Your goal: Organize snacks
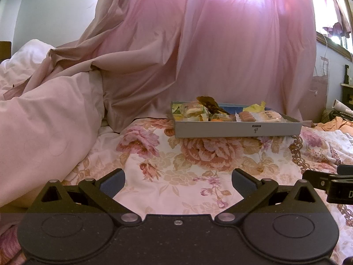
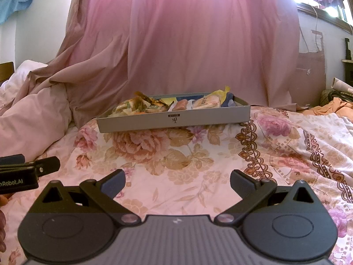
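A shallow grey box (image 1: 238, 129) sits on the flowered bedspread, ahead of both grippers; it also shows in the right wrist view (image 2: 174, 121). It holds several wrapped snacks: a pale wrapped cake (image 1: 194, 109), sausages (image 1: 247, 116), a white packet (image 1: 268, 116) and a yellow wrapper (image 1: 257, 106). In the right wrist view the sausages (image 2: 181, 105) and the white packet (image 2: 206, 102) lie in the box. My left gripper (image 1: 178, 182) is open and empty, well short of the box. My right gripper (image 2: 177, 182) is open and empty too.
The flowered bedspread (image 1: 198, 154) covers the bed. A heaped pink duvet (image 1: 48, 128) lies to the left. A pink curtain (image 1: 220, 44) hangs behind the box. Orange cloth and clutter (image 2: 337, 106) lie at the far right.
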Demonstrator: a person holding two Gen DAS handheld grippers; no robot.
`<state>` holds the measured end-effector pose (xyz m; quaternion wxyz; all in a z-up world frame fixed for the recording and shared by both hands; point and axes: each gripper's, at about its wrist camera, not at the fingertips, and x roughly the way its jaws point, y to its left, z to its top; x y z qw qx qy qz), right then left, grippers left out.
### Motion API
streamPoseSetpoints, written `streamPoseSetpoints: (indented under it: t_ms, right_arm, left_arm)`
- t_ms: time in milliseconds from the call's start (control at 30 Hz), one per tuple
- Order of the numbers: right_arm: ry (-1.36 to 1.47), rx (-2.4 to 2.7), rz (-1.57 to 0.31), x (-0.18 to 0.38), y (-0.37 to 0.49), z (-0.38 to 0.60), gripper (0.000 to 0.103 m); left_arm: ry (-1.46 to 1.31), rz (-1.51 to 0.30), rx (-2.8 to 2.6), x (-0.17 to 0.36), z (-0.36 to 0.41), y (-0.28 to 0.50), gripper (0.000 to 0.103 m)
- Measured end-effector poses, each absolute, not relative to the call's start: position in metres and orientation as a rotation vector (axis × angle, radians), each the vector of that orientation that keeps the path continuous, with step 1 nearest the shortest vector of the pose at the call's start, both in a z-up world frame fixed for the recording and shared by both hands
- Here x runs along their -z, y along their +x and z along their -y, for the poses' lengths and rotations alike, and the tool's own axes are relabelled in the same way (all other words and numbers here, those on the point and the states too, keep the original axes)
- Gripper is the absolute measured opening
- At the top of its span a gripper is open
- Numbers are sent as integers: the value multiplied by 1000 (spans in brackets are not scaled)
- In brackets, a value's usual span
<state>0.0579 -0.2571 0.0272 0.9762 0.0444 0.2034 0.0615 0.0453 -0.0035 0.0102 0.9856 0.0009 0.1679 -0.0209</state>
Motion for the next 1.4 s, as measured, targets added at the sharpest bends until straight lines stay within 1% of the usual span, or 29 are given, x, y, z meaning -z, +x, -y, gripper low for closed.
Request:
streamPoseSetpoints:
  t_ms: [1400]
  right_arm:
    - [89,-131,-416,-25,55,253,103]
  left_arm:
    - [3,-340,41,-10,3,45,102]
